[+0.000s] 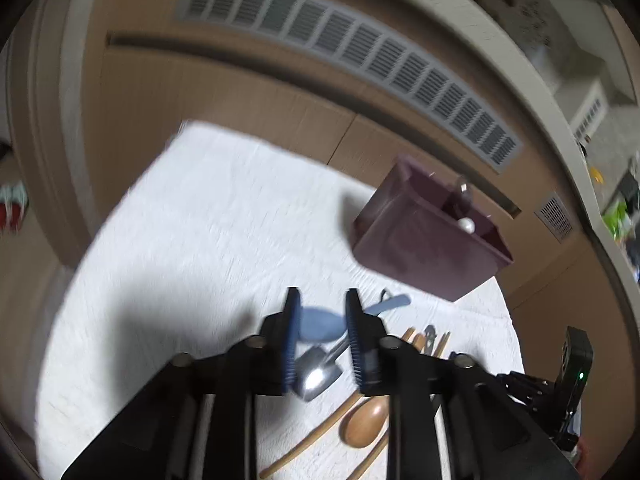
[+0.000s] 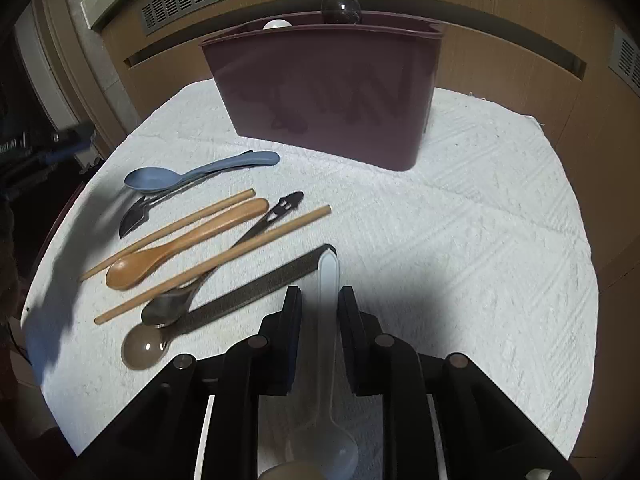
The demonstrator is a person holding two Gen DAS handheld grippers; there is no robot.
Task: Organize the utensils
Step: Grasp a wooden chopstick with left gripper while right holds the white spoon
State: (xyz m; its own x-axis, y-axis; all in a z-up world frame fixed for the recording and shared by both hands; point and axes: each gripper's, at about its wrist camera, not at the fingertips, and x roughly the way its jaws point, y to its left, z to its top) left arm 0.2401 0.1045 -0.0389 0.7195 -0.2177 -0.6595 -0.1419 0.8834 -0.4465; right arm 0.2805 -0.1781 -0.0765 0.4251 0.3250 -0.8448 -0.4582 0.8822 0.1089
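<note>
Task early. Maroon bin point(image 2: 320, 92) near far edge of tabletop point(image 2: 480, 240) holds only two or three utensils, round ends poking above rim. Most still loose on left side of tabletop: blue spoon point(image 2: 160, 178), wooden spoon point(image 2: 132, 268), chopsticks point(image 2: 216, 264), metal spoons.

Right tongs point(image 2: 320, 300) straddle white spoon point(image 2: 330, 280), pads apart, not gripping. Left tongs point(image 1: 320, 312) released, empty, above blue spoon.
</note>
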